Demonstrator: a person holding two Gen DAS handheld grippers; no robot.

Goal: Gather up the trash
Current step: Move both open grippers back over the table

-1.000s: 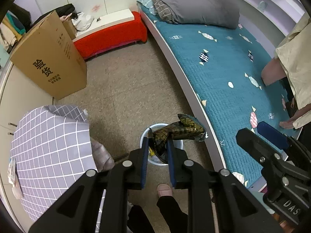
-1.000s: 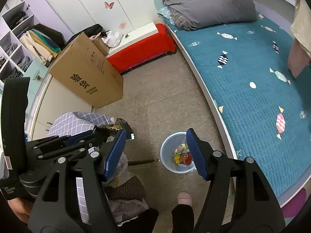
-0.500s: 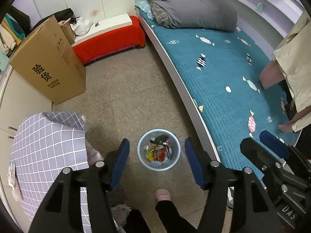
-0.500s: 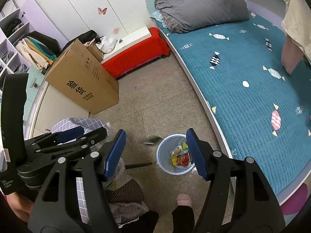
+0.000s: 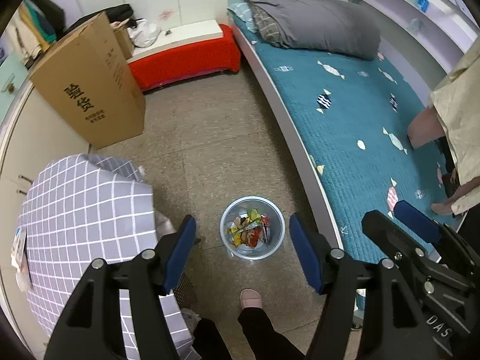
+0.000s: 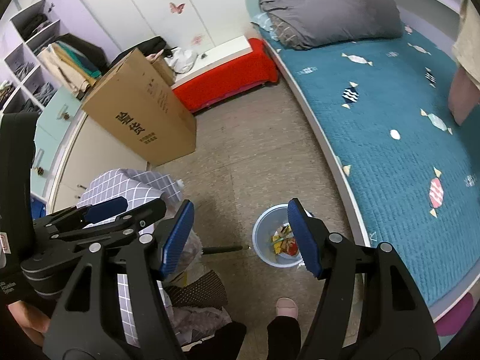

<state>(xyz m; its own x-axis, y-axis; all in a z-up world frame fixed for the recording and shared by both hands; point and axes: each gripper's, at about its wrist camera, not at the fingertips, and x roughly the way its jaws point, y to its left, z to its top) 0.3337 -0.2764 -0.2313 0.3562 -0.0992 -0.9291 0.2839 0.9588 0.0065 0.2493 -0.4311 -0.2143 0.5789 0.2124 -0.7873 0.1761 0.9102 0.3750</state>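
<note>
A pale blue trash bin (image 5: 223, 231) stands on the floor beside the bed, holding several colourful wrappers (image 5: 250, 231). My left gripper (image 5: 241, 238) hangs high above the bin. Its jaws are opening, and nothing is between the blue pads (image 5: 180, 252). In the right wrist view the same bin (image 6: 256, 235) lies lower right of centre, partly hidden behind one pad (image 6: 301, 237). My right gripper (image 6: 240, 237) is open and holds nothing. The right gripper's body (image 5: 405, 234) shows at the right edge of the left wrist view, and the left gripper's body (image 6: 105, 213) at the left of the right wrist view.
A bed with a teal cover (image 5: 360, 114) runs along the right. A tall cardboard box (image 5: 87, 90) and a red bench (image 5: 186, 57) stand at the back. A grey checked cloth (image 5: 84, 210) covers something at left. A slippered foot (image 5: 250, 297) is below the bin. A dark rod (image 6: 222, 249) lies on the floor.
The left jaws let go of the dark crumpled wrapper and spread wide; the wrapper is gone from between them. The right gripper stayed open.
</note>
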